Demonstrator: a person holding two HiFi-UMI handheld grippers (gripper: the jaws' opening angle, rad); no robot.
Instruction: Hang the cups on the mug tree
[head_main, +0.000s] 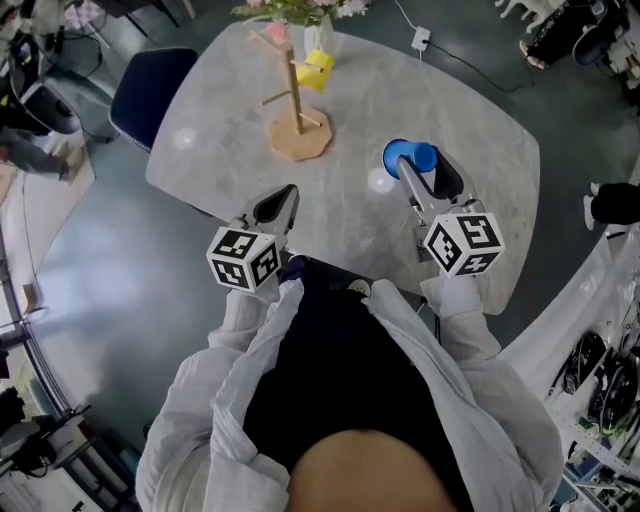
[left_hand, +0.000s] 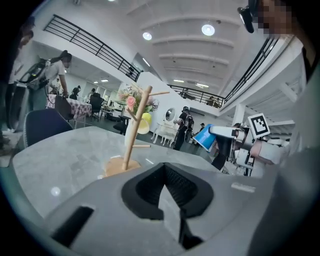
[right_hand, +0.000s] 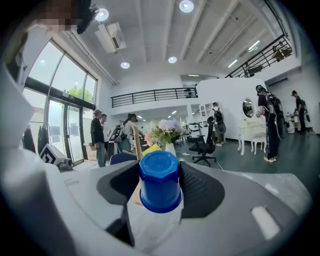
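A large grey marble-pattern table with rounded corners (head_main: 470, 140) fills the middle of the scene, and a dark blue upholstered chair (head_main: 150, 85) stands at its far left side. The person in a light grey jacket (head_main: 470, 400) stands at the near edge of the table and holds one tool in each hand. On the far part of the table, a little to the left, stands the light wooden mug tree with a flat round base (head_main: 297, 115). A yellow plastic cup (head_main: 316, 70) hangs on one of its right pegs, and a pink cup (head_main: 277, 35) sits close to its top. Just behind the tree, at the far edge, is a white vase with pale flowers (head_main: 318, 38). The right gripper (head_main: 425, 175) is over the near right part of the table, well apart from the tree. Its jaws stand partly apart and press from both sides on a blue plastic cup with a faceted closed end (head_main: 408, 157), which is lifted above the table and tilted. The left gripper (head_main: 278, 205) is at the near left edge of the table. Its jaws are closed together at the tips and have nothing between them.
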